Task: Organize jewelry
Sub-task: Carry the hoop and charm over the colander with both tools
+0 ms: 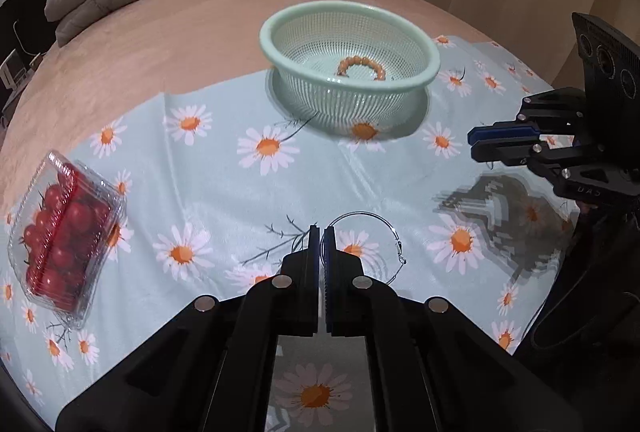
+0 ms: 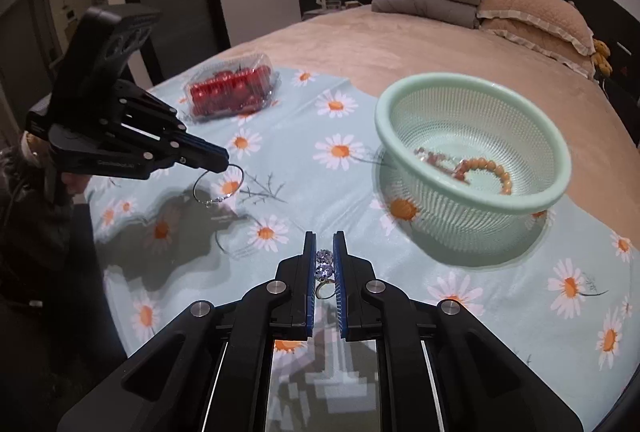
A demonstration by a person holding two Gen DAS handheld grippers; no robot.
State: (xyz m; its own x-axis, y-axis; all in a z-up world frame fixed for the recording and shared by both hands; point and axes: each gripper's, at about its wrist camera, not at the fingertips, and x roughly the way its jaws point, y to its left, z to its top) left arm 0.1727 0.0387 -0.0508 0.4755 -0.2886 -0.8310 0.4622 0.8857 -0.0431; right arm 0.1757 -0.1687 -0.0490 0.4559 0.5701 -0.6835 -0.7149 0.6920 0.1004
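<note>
Left gripper [image 1: 322, 232] is clamped on the rim of a thin wire hoop earring [image 2: 218, 183]; right gripper [image 2: 323, 244] is pinched on a small jewelled ring [image 2: 324, 268]. Judgement: carry both to the green basket [image 1: 416, 80], at 12 o'clock in the left view, and release low over the bead bracelet [image 1: 362, 66] inside. Hoop hangs clear of the daisy cloth [image 1: 224, 168], clasp end lowest; ring's long axis runs along the fingers.

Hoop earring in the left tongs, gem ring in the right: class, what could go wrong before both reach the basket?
1. The hoop hangs from the left tongs by its thin wire; it may slip out.
2. The ring sits loosely gripped in the right tongs.
3. The basket has holes; small pieces could snag.
</note>
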